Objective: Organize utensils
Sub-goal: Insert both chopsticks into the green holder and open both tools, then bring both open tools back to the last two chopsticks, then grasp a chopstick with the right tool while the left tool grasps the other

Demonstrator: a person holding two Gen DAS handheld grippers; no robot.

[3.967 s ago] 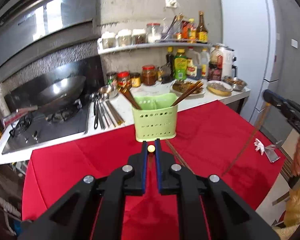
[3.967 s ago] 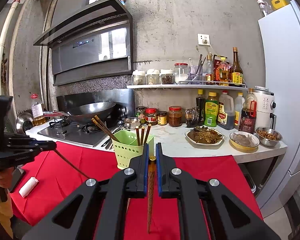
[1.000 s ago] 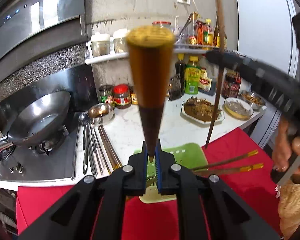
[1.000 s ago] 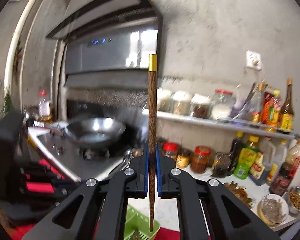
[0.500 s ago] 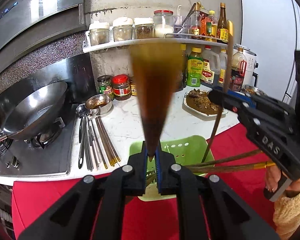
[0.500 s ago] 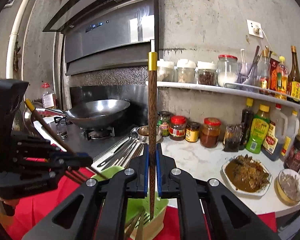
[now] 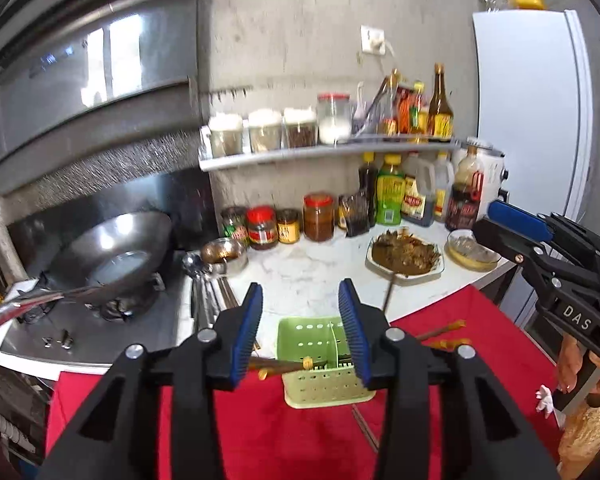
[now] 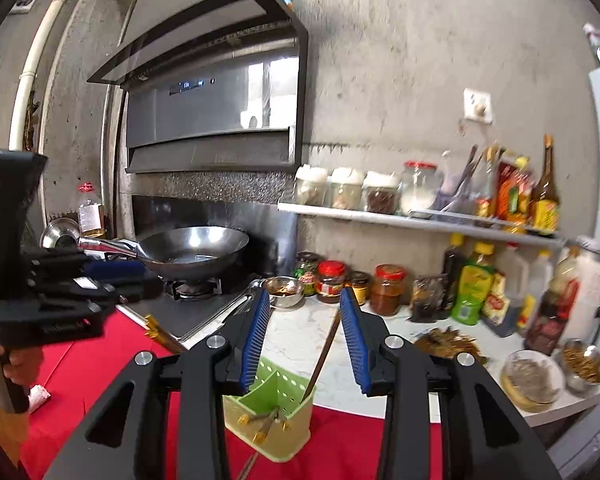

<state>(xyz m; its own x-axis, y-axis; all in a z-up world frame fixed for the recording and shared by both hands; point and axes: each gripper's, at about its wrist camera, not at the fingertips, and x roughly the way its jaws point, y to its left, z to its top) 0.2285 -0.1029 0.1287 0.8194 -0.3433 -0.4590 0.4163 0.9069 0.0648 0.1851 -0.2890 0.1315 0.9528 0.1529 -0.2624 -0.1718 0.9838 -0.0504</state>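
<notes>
Hovering over the green utensil holder (image 7: 327, 364), both the left gripper (image 7: 301, 330) and right gripper (image 8: 305, 341) have jaws spread and hold nothing. The chopsticks (image 8: 323, 354) lean inside it; one more chopstick (image 7: 365, 427) lies on the red table (image 7: 480, 344) just before the holder, nearer the left gripper.

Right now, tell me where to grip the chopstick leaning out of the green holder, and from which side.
Grip the chopstick on its bare upper shaft, above the rim of the green holder. Probably best to come from above, following its tilt: the lower end sits inside the holder, whose walls block a sideways approach.
</notes>
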